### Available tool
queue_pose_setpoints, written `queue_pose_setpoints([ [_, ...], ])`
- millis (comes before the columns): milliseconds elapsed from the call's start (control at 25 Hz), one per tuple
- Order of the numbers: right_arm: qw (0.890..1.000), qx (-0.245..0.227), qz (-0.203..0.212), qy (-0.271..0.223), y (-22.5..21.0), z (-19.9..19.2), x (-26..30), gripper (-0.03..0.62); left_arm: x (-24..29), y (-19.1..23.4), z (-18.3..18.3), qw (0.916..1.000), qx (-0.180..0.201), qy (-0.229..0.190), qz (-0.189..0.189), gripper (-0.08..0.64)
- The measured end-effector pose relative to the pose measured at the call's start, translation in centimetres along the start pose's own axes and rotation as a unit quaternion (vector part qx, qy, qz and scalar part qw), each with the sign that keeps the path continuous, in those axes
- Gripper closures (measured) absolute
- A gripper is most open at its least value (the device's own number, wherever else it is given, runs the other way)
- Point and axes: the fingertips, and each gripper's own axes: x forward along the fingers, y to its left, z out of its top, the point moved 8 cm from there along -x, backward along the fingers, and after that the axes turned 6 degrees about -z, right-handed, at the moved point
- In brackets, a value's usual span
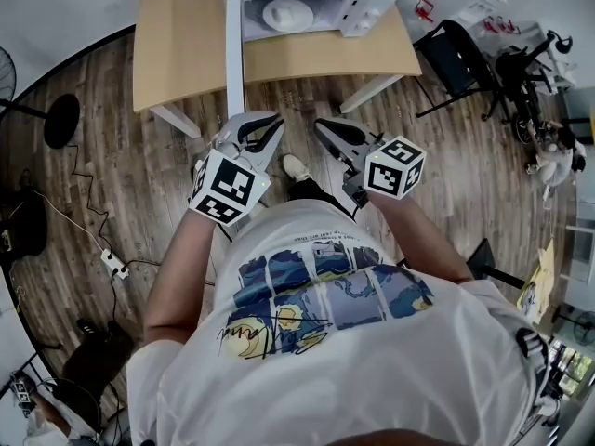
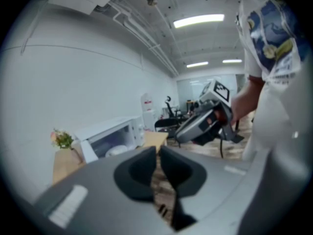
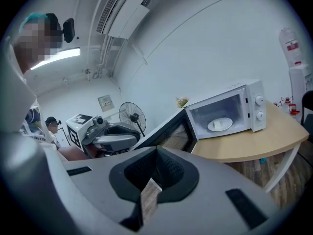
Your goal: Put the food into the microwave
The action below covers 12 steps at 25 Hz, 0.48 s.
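Both pressed together, empty: left tool (image 1: 263,124), right tool (image 1: 325,128), mid-frame. White dish (image 1: 286,14) inside open microwave (image 1: 358,7) on desk (image 1: 177,54), upper centre; food on it indistinct; microwave top cut off.

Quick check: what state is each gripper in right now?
Left gripper: closed, holding nothing.
Right gripper: closed, holding nothing.

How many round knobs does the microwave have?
2. Both are on the white microwave, on the control panel to the right of its open cavity. The upper knob sits directly above the lower knob. No other knobs show.
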Motion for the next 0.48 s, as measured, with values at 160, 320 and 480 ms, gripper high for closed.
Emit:
queue_pose_setpoints([
  [160, 1.0, -0.006, 0.003, 0.002, -0.05, 0.13, 0.0, 0.586, 0.13, -0.24, 0.05, 0.9999, 0.008, 0.006, 0.003, 0.526],
  [320, 1.0, -0.012, 0.007, 0.003, -0.08, 0.22, 0.16, 0.586, 0.12, -0.33, 0.06, 0.9999, 0.009, 0.008, 0.005, 0.526],
  [480, 1.0, -0.02, 0.01, 0.006, -0.17, 0.16, 0.21, 0.586, 0.18, -0.61, -0.01, 0.9999, 0.007, 0.013, 0.005, 0.526],
])
